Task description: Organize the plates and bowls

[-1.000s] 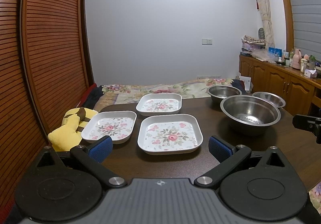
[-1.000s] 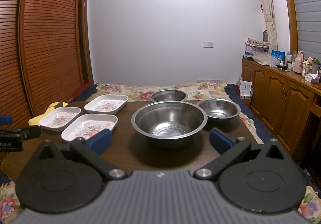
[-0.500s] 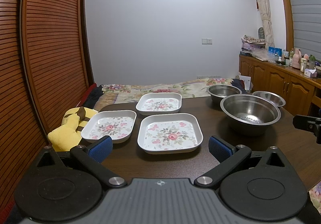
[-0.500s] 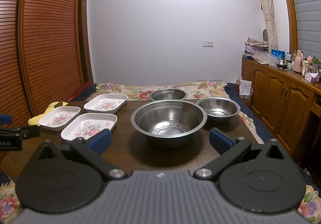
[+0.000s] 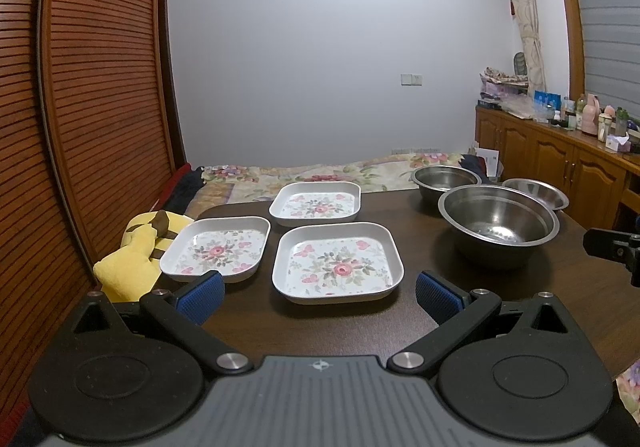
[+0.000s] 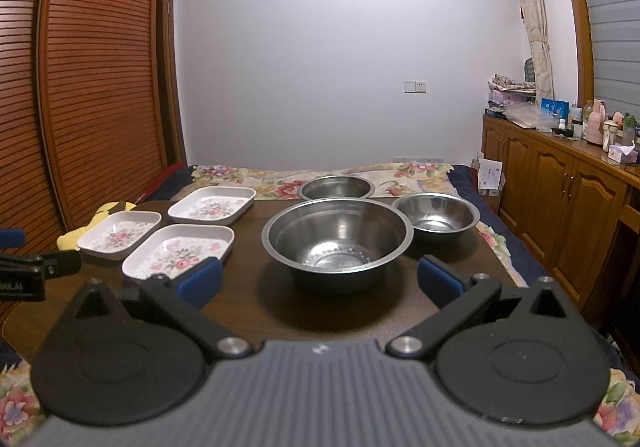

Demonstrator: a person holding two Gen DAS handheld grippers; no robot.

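Three floral plates [image 5: 337, 261] and three steel bowls [image 6: 338, 233] lie separately on the table [image 5: 420, 231], plates to the left and bowls to the right, none stacked; judged from this, the organizing has not begun and all of it remains. The left gripper [image 5: 320, 289] faces the nearest plate and the right gripper [image 6: 320, 279] the largest bowl, each with jaws spread wide and empty. Against the earlier frames the layout is unchanged, and both views show only a slight shift.
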